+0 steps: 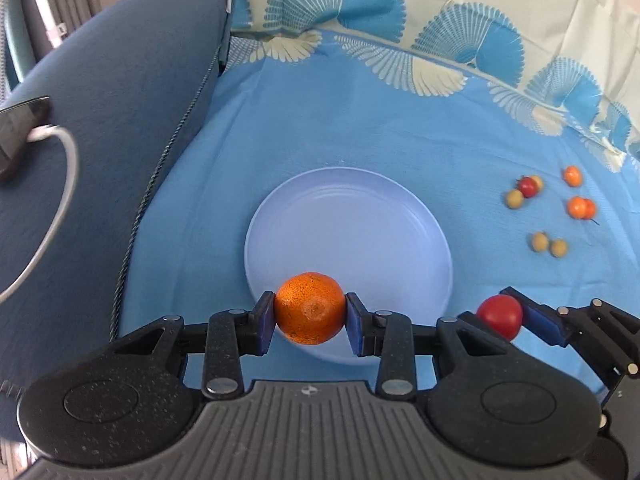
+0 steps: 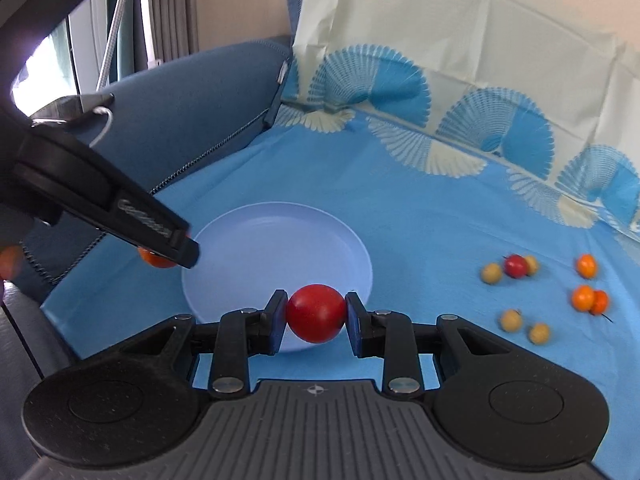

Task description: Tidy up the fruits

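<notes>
While my left gripper [image 1: 310,318] pinches the orange [image 1: 310,308] between its blue pads, the fruit sits squarely in the middle of the jaws, over the near rim of the pale blue plate [image 1: 348,216]. My right gripper [image 2: 316,316] is clamped on the red tomato [image 2: 316,313] in the same way, centred between both pads, also at the plate's near edge; from the left wrist view it shows just to the right of my left one, close beside it but apart.

On the blue cloth [image 1: 360,128], well to the right of the plate, lie the loose small fruits [image 1: 552,208]: a little red one with yellowish ones touching it, two orange ones pressed together, another orange one farther back, and a pair of yellowish ones nearer me. They are somewhat blurred.

Inside, the plate is bare. Along the left runs a dark blue cushion [image 1: 120,120], its corded seam just beside the plate's left side. Behind, the cloth's fan-patterned border rises against the backrest. Between plate and loose fruits is open cloth.
</notes>
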The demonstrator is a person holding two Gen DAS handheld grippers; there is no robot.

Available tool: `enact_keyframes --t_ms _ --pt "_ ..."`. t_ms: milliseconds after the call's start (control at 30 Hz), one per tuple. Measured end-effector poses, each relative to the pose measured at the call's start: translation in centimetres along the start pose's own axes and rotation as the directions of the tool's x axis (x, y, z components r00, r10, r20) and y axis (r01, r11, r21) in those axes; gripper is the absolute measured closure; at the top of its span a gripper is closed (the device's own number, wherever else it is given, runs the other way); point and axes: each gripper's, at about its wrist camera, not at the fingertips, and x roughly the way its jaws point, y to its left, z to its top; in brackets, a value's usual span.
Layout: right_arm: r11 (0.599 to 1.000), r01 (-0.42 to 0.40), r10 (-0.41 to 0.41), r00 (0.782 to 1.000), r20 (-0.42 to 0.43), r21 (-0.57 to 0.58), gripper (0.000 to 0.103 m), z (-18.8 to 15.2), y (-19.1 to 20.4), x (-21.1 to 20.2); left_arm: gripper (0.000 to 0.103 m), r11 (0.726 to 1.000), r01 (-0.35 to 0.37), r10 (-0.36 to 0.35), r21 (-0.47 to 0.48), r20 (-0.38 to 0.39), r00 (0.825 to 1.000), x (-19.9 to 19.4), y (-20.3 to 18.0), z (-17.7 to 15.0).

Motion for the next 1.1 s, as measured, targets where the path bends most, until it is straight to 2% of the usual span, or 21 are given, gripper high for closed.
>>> enact_keyframes --t_ms 333,400,433,467,500,533,600,700,900,1033,1100 --pt "1.000 -0.014 0.012 0.993 -0.122 -0.015 0.071 1.4 0.7 8.8 0.062 0.999 -0.035 0.038 0.041 -0.077 0.996 7.1 0.4 2.6" --pt "1.000 -0.025 0.022 0.991 -0.130 -0.017 0.068 1.7 0.9 9.7 0.041 0.998 -0.017 0.020 0.054 -0.064 0.998 7.2 0.4 3.0" --pt "0.999 -0.024 0.020 0.992 -0.127 -0.027 0.064 1.9 0.9 10.0 0.015 0.999 -0.013 0.016 0.053 -0.044 0.999 6.8 0.5 3.2" --pt "0.999 -0.021 0.016 0.992 -0.122 -0.038 0.051 2.2 1.0 10.2 0.000 0.999 -0.019 0.019 0.046 -0.010 1.000 6.2 0.5 3.3" --pt "0.999 -0.020 0.015 0.993 -0.114 -0.045 0.040 2.5 0.9 10.2 0.001 0.999 -0.023 0.021 0.040 0.037 0.999 5.3 0.6 3.4" --pt "0.999 -0.014 0.009 0.995 -0.102 -0.049 0.037 2.8 0.6 10.0 0.000 0.999 -0.022 0.019 0.042 0.067 0.998 4.5 0.6 3.4" --pt "0.999 0.016 -0.019 0.998 -0.062 -0.050 0.025 3.5 0.1 8.9 0.000 0.999 -0.017 0.014 0.045 0.078 0.997 3.0 0.7 3.2" --pt "0.996 0.078 -0.079 0.996 -0.029 -0.032 0.014 3.8 -1.1 6.2 0.000 0.999 -0.027 0.024 0.028 0.096 0.995 0.6 0.7 2.3" --pt "0.990 0.120 -0.119 0.993 -0.017 0.078 0.006 1.3 -2.9 -0.8 0.000 0.996 -0.031 0.036 -0.085 0.063 0.997 -3.8 2.0 -2.1" --pt "0.989 0.075 -0.072 0.997 -0.023 0.124 0.004 -1.2 -1.9 -5.3 0.000 0.990 -0.067 0.073 -0.120 0.043 0.996 -6.6 2.3 -5.4" --pt "0.991 0.055 -0.058 0.998 0.016 0.121 0.002 -2.0 -0.8 -7.3 0.000 0.991 -0.081 0.087 -0.108 0.058 0.995 -8.1 2.3 -6.5"
